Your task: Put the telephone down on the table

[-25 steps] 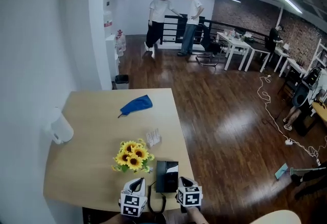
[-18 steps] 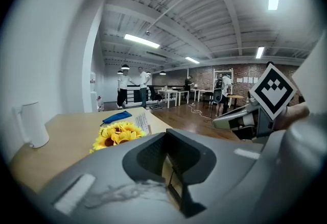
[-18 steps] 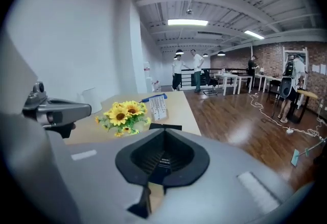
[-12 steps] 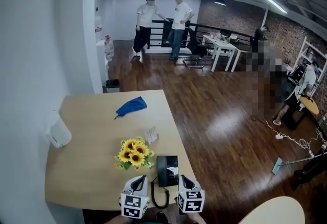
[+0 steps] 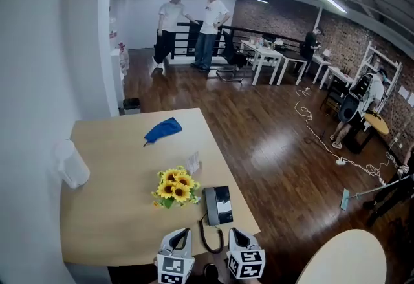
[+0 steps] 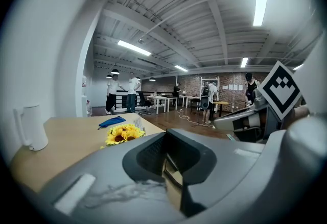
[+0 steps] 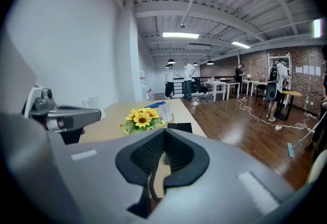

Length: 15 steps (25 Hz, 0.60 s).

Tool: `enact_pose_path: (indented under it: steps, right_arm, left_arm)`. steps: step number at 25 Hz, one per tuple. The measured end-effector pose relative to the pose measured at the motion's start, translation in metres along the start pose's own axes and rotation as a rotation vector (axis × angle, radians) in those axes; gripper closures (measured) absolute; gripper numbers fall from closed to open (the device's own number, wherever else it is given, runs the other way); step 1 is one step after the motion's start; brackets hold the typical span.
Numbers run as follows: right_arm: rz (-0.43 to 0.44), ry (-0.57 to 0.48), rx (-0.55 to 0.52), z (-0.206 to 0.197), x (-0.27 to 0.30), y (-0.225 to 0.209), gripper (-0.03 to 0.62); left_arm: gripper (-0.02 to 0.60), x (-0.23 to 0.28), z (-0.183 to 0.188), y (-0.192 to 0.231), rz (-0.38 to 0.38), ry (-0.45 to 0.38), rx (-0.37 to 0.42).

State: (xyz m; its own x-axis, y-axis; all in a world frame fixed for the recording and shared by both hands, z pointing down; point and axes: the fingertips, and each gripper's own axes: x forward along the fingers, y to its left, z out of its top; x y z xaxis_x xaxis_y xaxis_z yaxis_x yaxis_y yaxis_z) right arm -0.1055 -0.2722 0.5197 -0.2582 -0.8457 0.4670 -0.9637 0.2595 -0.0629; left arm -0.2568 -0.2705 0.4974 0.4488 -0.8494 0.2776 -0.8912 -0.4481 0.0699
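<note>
The black telephone (image 5: 218, 204) lies flat on the wooden table (image 5: 110, 224) near its right front corner, and its coiled cord (image 5: 206, 240) loops toward the near edge. My left gripper (image 5: 183, 235) and right gripper (image 5: 234, 235) hover side by side just past that edge, short of the phone, both shut and empty. In the right gripper view the phone (image 7: 179, 127) lies beyond the closed jaws of my right gripper (image 7: 162, 159), apart from them. In the left gripper view the jaws of my left gripper (image 6: 168, 159) are closed, with only tabletop showing behind them.
A bunch of sunflowers (image 5: 174, 187) stands just left of the phone. A small card holder (image 5: 193, 162), a blue cloth (image 5: 163, 129) and a white jug (image 5: 70, 163) sit farther back. A round table (image 5: 343, 266) is at the lower right. Two people (image 5: 191, 24) stand far off.
Both grippers have drawn back from the phone toward me and risen, still shut. The phone stays on the table with its cord now trailing between them.
</note>
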Motion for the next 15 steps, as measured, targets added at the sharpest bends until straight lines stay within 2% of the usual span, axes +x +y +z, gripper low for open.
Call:
enact_pose_path:
  steps: [3,9,15]
  right_arm:
    - [-0.003,-0.011,-0.008,-0.007,-0.018,0.012,0.603]
    - [0.013,-0.083,-0.018,-0.001,-0.043,0.023,0.603]
    - [0.03,-0.125,-0.065,-0.008,-0.086,0.016,0.603]
  left_arm:
    - [0.568,-0.015,-0.002,-0.004,-0.009,-0.009,0.007]
    - [0.568,-0.042,0.008,-0.021,0.003,-0.07,0.074]
    - [0.568,-0.069,0.006,-0.063,0.031,-0.077,0.099]
